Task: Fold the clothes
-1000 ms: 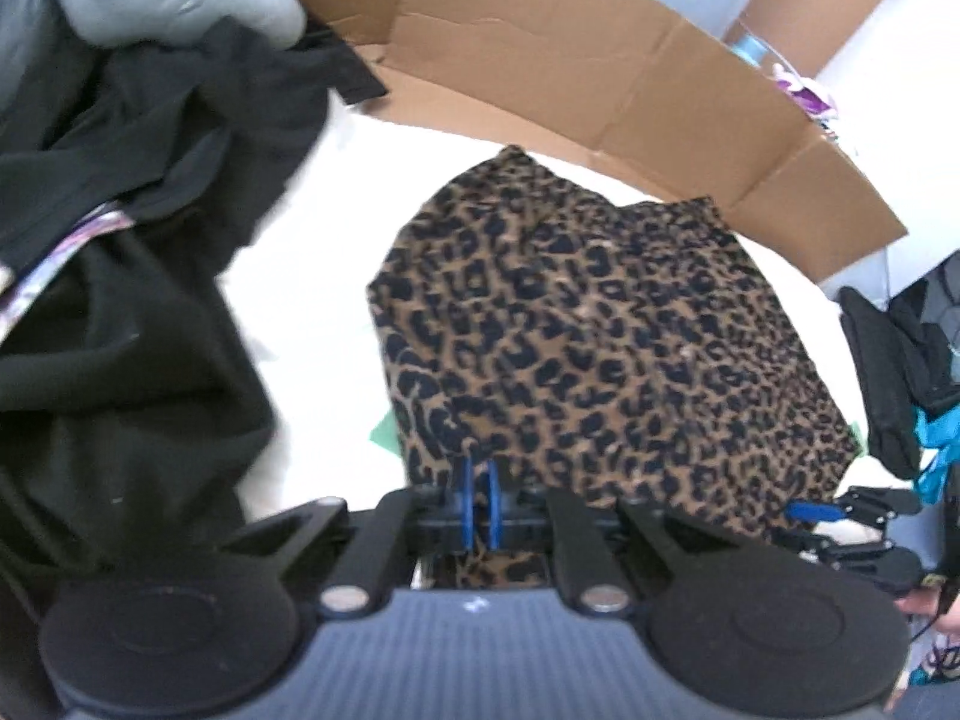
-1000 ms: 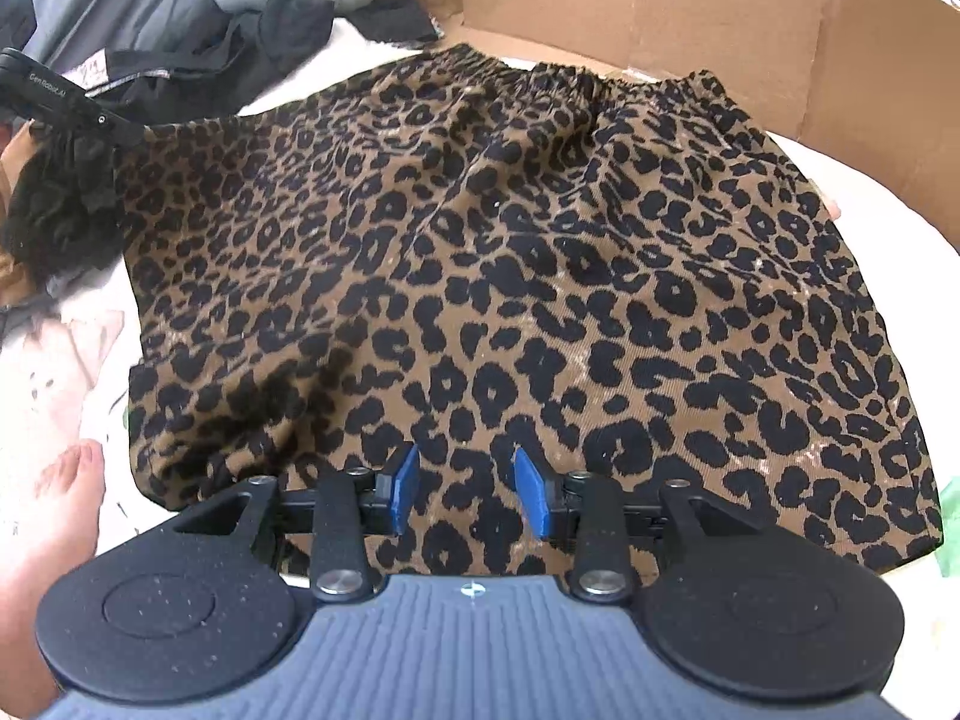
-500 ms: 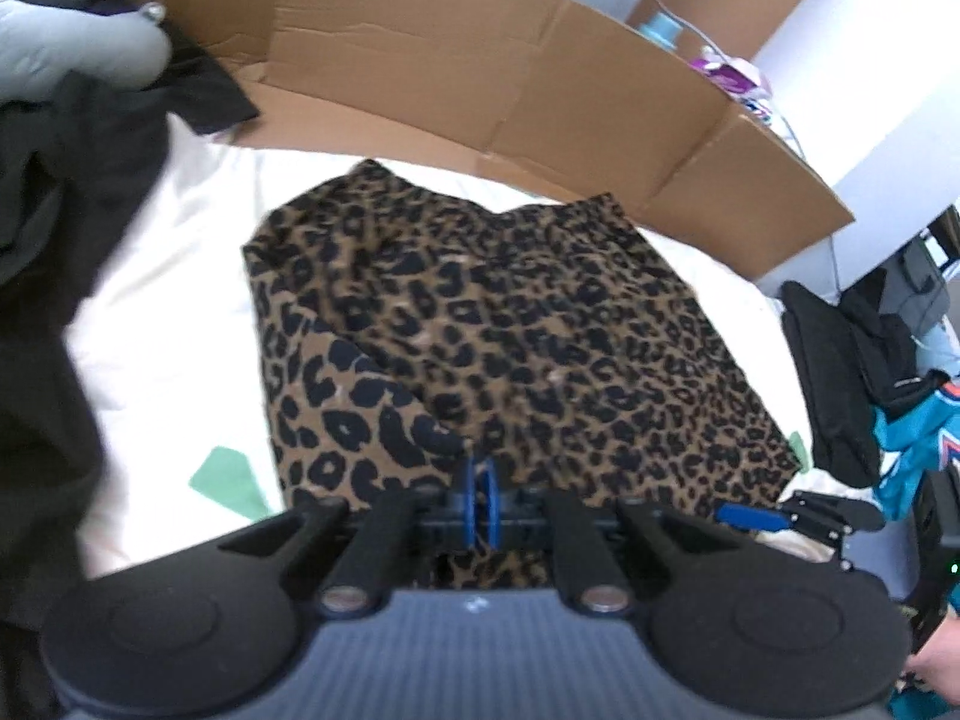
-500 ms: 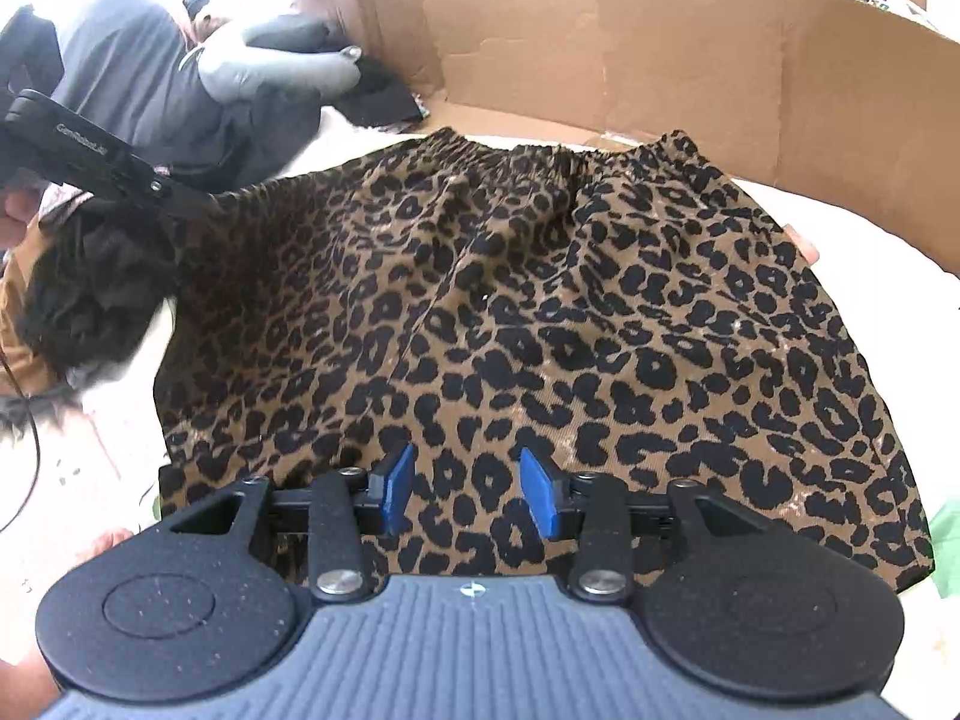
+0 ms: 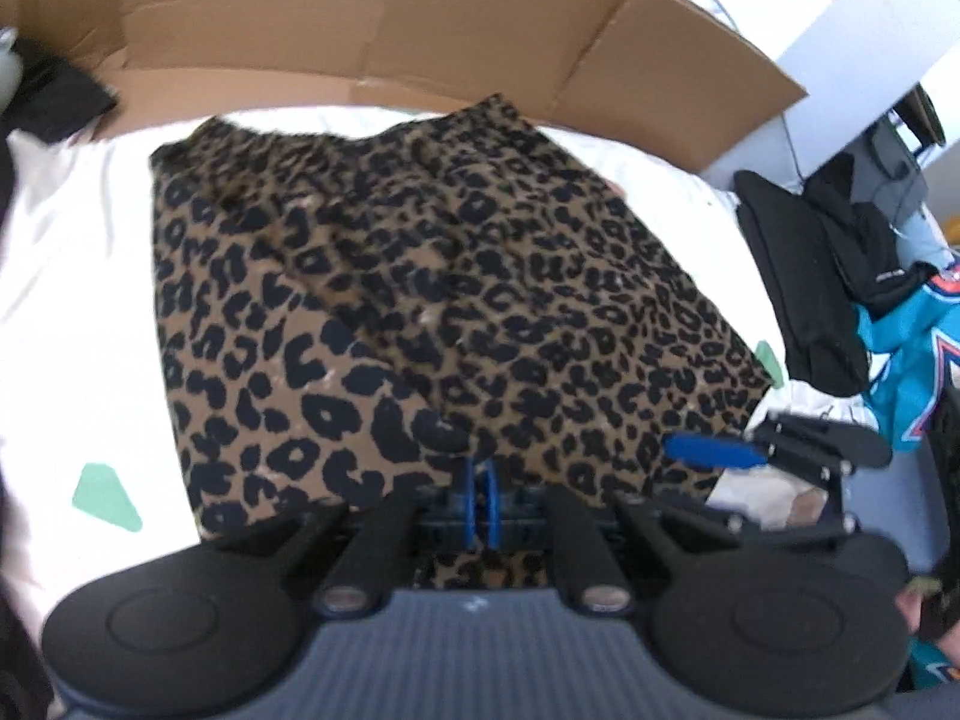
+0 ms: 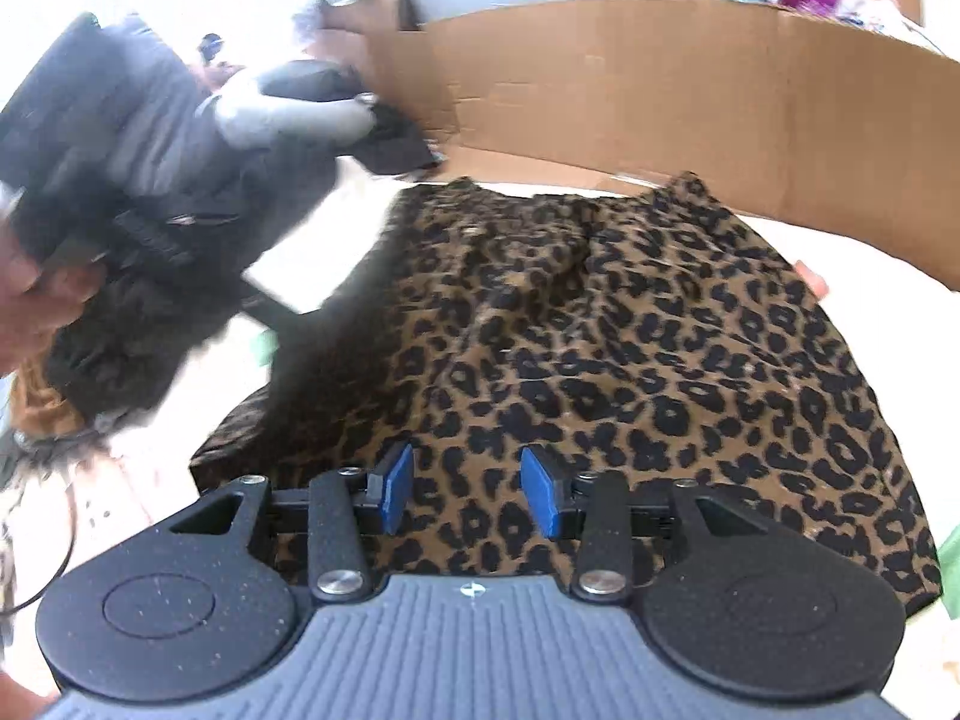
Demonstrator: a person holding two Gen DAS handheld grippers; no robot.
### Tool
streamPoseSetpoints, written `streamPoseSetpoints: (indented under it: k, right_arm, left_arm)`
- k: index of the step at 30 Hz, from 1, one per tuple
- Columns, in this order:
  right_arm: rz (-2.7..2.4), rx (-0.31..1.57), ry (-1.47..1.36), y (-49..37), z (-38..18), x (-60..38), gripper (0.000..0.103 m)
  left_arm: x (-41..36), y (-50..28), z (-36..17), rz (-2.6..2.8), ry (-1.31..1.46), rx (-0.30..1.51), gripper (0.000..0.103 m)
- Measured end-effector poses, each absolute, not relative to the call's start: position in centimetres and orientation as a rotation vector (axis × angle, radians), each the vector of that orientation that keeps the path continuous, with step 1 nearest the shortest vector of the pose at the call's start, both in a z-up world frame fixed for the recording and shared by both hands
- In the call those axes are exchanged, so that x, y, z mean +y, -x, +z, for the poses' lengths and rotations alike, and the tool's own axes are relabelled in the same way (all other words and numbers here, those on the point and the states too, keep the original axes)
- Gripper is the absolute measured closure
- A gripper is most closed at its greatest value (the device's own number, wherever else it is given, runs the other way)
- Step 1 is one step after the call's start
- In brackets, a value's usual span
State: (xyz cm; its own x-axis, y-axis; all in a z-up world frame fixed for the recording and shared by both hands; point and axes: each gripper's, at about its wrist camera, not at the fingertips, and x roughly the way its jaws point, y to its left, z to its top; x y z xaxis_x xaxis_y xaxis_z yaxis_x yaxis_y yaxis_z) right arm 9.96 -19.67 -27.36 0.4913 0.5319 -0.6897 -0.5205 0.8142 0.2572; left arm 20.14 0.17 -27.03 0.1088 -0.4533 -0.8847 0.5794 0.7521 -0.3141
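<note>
The left claw [image 5: 480, 495] is seen from its own camera with its two blue pads pressed together on a raised fold of the leopard-print skirt [image 5: 432, 300], the fabric pinched at the near hem and lifted into a ridge that runs away from the pads. The skirt is spread on a white sheet [image 5: 66, 276], its gathered waistband lying at the far end just in front of a brown cardboard wall [image 5: 372, 18]. A small green patch [image 5: 105, 495] is printed on the sheet to the left of the skirt. To the right of the skirt, black garments [image 5: 804, 282] and a teal garment [image 5: 912, 354] are piled past the edge of the sheet. At the lower right of this view, the right claw [image 5: 714, 450] is seen side-on near the skirt's right corner.

In the right wrist view, the right claw [image 6: 468, 489] is shown with its blue pads [image 6: 398, 486] standing apart, over the near edge of the skirt [image 6: 660, 360] with no fabric gripped between them. At the left, the left claw is blurred and held in a person's hand [image 6: 36, 300], with a dark pile of clothes [image 6: 180, 138] behind it. The cardboard wall [image 6: 690, 102] is seen across the back.
</note>
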Motion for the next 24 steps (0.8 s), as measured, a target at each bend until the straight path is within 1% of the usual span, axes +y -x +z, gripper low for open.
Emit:
streamPoseSetpoints:
  k: [7, 18, 24]
  right_arm:
    - [0.672, 0.837, -0.046, -9.3, -27.2, -19.8, 0.056]
    - [0.709, 0.871, -0.190, -10.5, -27.6, -19.4, 0.056]
    - [0.695, 0.883, -0.171, -11.1, -27.8, -18.3, 0.056]
  left_arm:
    - [-1.7, -19.6, -27.8, -0.795, -0.082, 1.256, 0.098]
    - [-2.5, -19.0, -30.1, -0.789, 0.102, 1.306, 0.098]
    - [-3.9, -18.5, -29.8, -0.835, 0.168, 1.307, 0.098]
